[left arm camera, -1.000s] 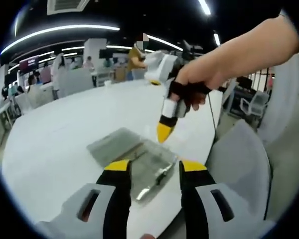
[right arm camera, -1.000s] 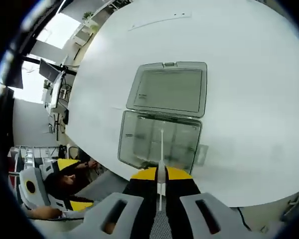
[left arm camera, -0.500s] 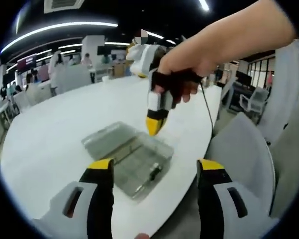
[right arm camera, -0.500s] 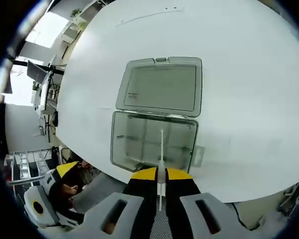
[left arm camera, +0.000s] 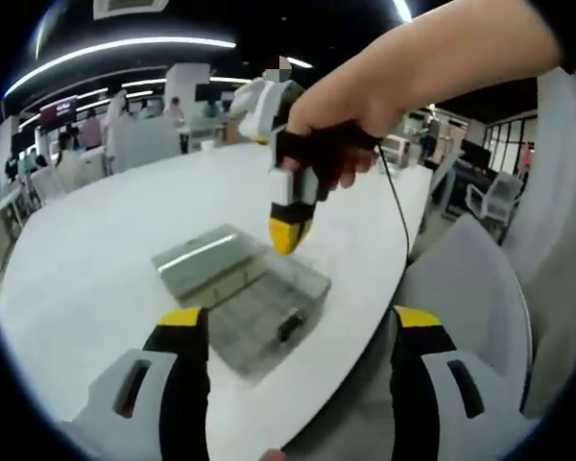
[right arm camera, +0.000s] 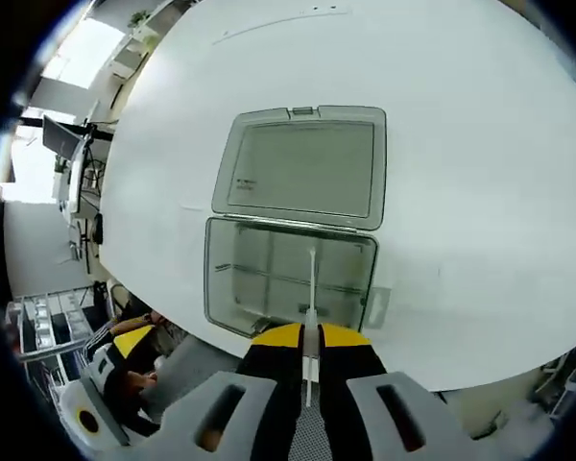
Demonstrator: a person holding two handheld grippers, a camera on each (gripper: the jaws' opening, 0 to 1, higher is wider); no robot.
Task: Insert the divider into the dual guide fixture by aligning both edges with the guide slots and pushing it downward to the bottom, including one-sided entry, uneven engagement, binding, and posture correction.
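1. Since one second ago, left gripper (left arm camera: 293, 331) jaws have spread wide apart, gripping nothing.
2. Divider (right arm camera: 311, 288), a thin clear strip, is pinched edge-on by right gripper (right arm camera: 310, 336), above the box.
3. Clear compartment box (right arm camera: 288, 279) lies near the edge of white table (right arm camera: 461, 144), its hinged lid (right arm camera: 302, 168) folded open flat.
4. Right gripper (left arm camera: 288, 233) in a hand (left arm camera: 341, 115) points down over the box (left arm camera: 245, 293).
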